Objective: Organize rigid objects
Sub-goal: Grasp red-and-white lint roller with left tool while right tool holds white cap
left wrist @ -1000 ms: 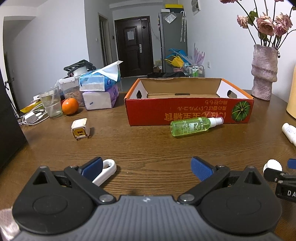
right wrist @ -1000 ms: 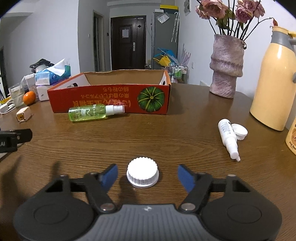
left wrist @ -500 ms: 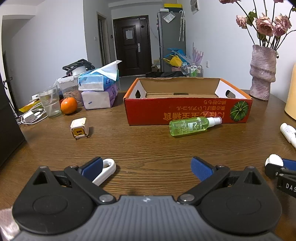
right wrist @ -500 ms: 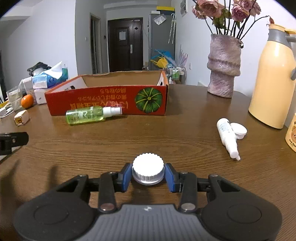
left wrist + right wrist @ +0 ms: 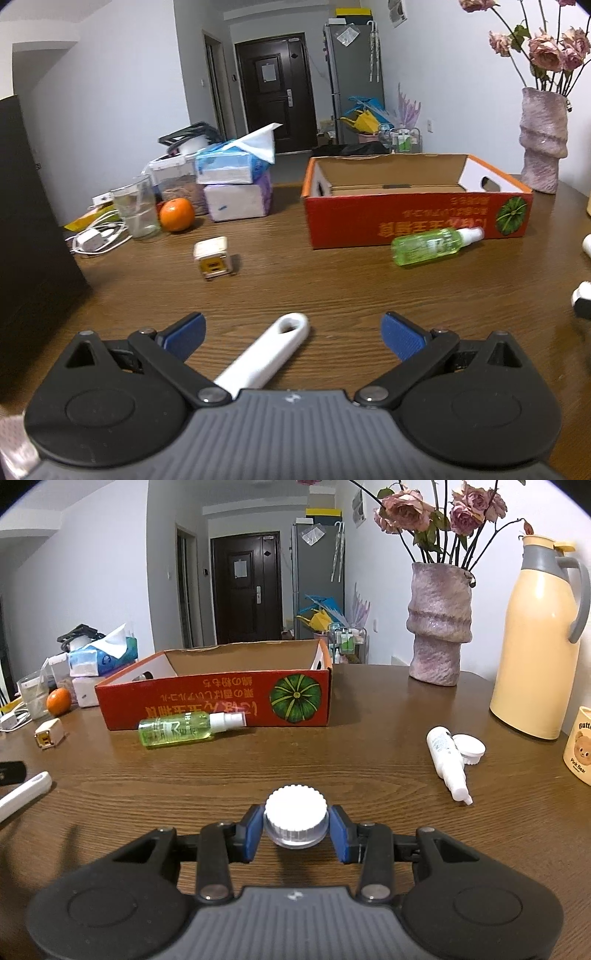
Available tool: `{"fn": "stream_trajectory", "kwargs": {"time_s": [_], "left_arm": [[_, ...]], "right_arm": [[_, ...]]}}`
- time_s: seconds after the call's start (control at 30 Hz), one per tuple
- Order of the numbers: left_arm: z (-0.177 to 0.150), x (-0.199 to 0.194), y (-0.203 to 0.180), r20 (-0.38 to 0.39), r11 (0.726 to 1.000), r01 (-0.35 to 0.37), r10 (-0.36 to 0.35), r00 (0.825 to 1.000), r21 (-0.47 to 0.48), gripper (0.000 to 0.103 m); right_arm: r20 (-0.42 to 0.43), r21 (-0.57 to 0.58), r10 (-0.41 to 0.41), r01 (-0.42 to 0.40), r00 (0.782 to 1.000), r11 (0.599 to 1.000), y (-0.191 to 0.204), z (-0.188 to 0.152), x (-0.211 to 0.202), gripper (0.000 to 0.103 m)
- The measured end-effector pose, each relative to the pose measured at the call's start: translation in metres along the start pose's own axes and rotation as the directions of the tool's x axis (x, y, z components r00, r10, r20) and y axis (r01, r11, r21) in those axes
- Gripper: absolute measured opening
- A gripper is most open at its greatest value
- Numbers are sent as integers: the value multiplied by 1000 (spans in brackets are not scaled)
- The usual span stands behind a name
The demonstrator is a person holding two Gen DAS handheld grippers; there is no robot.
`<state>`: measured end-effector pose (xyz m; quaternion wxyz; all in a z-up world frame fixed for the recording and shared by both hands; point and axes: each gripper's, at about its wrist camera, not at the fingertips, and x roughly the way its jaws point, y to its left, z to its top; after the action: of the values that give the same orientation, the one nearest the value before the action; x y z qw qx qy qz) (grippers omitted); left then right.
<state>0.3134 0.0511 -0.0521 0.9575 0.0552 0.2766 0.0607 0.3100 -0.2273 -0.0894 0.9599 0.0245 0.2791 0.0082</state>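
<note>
My right gripper is shut on a white ribbed cap and holds it just above the wooden table. My left gripper is open, with a white plastic handle lying on the table between its fingers, untouched. The handle also shows at the left edge of the right wrist view. An open red cardboard box stands ahead, seen in the right wrist view too. A green spray bottle lies in front of it.
A small beige cube charger, an orange, a glass, tissue packs and cables stand at the left. A white tube and lid, a vase, a yellow thermos and a bear cup stand at the right.
My right gripper closed on the white cap and lifted it slightly. My left gripper shifted left, so the white handle now lies between its fingers instead of by the left finger.
</note>
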Motion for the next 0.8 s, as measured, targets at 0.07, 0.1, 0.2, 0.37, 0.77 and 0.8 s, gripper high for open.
{"fn": "stream_trajectory", "kwargs": {"time_s": [0.07,0.1,0.2,0.37,0.77,0.8], "left_arm": [[-3,-1,10,-8,1000,-14,14,1000,-4,103],[-5,-2,14,-13,1000,-19,19,1000,-8,103],[-9,-4,27,-26,999,-31,31,999,-17,103],[-21,-8,46,-53,1000,-27,27,998,-7,103],[-47,-8,75,-122,998,-69,70,990,14,103],[-49,-7,77,-128,997,-71,72,989,15,103]], "right_arm": [[2,0,2,-2,1000,1000,0,0,-1,38],[4,0,3,-3,1000,1000,1,0,-1,38],[9,0,7,-7,1000,1000,1,-1,-3,38],[13,4,12,-12,1000,1000,2,-2,-6,38],[17,4,18,-18,1000,1000,4,-5,-11,38],[17,4,18,-18,1000,1000,4,-5,-11,38]]}}
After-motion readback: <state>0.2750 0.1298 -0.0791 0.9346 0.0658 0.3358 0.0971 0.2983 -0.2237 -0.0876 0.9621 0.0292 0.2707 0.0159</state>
